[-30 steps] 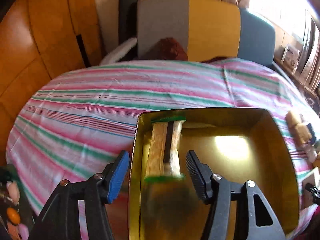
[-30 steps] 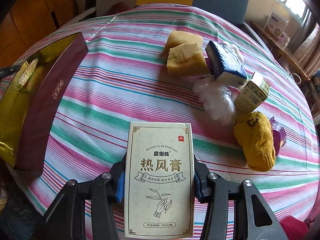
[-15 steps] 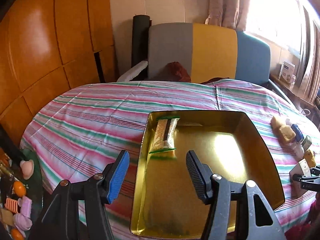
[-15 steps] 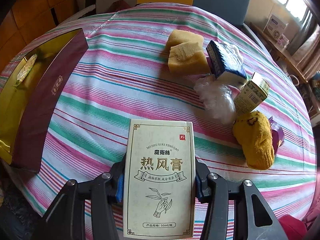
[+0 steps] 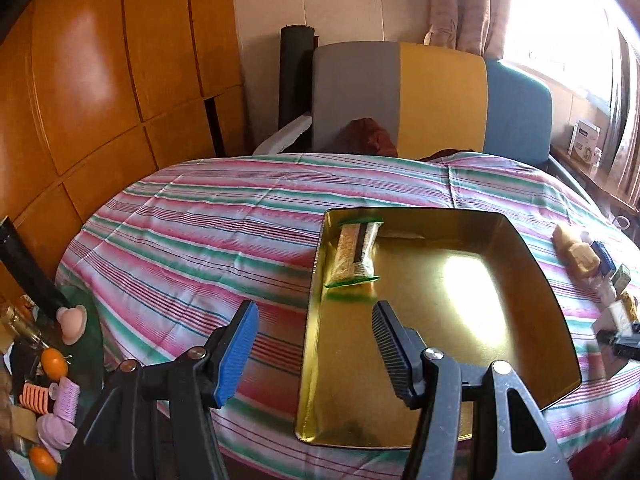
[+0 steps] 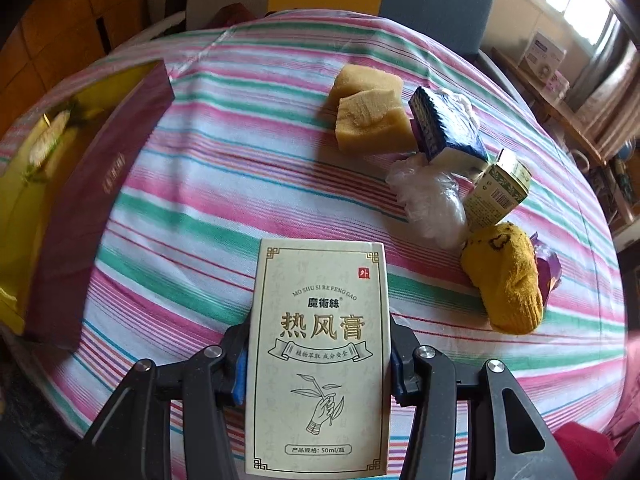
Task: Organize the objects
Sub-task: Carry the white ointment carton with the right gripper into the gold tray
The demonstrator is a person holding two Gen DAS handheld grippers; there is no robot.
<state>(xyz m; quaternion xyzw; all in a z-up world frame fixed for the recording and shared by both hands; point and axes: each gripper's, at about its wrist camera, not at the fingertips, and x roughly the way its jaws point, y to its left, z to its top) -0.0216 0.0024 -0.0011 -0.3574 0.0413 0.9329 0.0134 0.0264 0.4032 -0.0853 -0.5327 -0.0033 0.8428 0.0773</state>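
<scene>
Pinching cream carton (image 6: 320, 356) – right gripper (image 6: 318, 354); left gripper (image 5: 314, 344) spread over gold box (image 5: 532, 280), snack packet (image 5: 356, 252) inside.

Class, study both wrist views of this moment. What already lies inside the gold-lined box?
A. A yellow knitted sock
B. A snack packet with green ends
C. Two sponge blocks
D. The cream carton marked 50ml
B. In the left wrist view, the snack packet lies in the far left corner of the gold-lined box; the cream carton is clamped in the right gripper, outside it.
</scene>
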